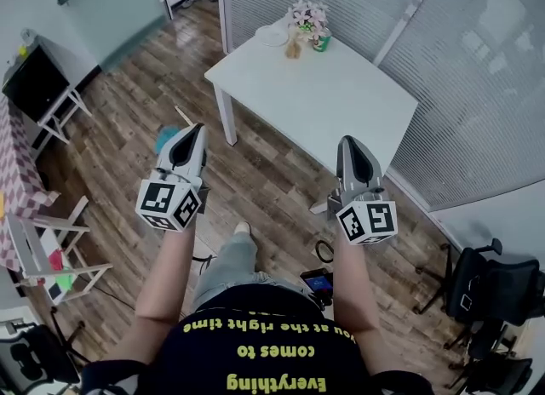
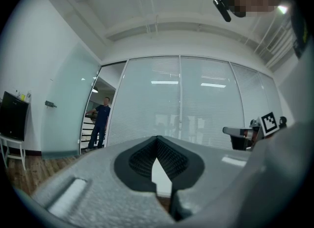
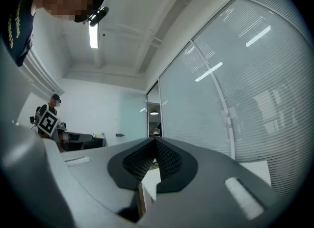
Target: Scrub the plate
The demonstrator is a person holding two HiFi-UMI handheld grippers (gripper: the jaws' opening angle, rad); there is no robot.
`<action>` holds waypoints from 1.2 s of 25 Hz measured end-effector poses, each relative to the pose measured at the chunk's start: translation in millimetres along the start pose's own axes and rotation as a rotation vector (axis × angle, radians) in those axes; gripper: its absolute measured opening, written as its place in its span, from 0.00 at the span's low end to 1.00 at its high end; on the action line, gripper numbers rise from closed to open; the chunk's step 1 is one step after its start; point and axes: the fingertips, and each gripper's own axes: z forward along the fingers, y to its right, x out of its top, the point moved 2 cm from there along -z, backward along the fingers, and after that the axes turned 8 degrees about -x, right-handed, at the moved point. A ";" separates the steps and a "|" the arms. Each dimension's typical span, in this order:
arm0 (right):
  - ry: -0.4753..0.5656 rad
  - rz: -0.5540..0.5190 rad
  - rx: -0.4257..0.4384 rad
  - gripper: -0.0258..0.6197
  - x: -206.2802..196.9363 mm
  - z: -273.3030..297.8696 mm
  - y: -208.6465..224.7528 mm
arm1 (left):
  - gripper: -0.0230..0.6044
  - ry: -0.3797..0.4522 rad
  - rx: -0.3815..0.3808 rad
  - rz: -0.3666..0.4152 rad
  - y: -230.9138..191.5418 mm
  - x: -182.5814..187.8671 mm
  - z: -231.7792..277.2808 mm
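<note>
Jaws on both sides are pressed together with nothing caught between them. My left gripper (image 1: 193,132) and my right gripper (image 1: 350,143) are held out in front of me side by side, well apart from each other, above the brown wood-plank floor (image 1: 128,129). In the left gripper view the dark ribbed pads (image 2: 169,158) of the left gripper (image 2: 157,141) meet at the tip. The right gripper view shows the same for the right gripper (image 3: 154,142), whose grey shells close to a point.

The round white plate (image 1: 272,36) sits on the far corner of the white rectangular table (image 1: 315,95), well ahead of both tips and touched by neither. Just beside it stand a bunch of pale pink flowers (image 1: 308,17) and a green cup (image 1: 321,42). There is also a small brownish thing next to the plate that I cannot make out.

The table stands against a frosted glass wall (image 1: 477,87) with blinds behind it. Black office chairs (image 1: 490,287) stand low to my right. In the left gripper view, a person in dark clothes (image 2: 101,119) stands in the doorway at the far left.
</note>
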 end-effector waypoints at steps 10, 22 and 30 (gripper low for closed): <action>-0.007 -0.002 0.010 0.05 -11.2 96.1 -4.8 | 0.04 -0.010 -0.042 -0.008 -76.2 0.7 70.5; -0.027 0.001 -0.024 0.05 -33.2 168.8 -10.0 | 0.04 -0.038 -0.071 -0.017 -137.7 -11.5 111.2; -0.042 -0.006 -0.033 0.05 -38.7 185.7 -2.8 | 0.04 -0.047 -0.059 -0.035 -155.4 -19.7 124.3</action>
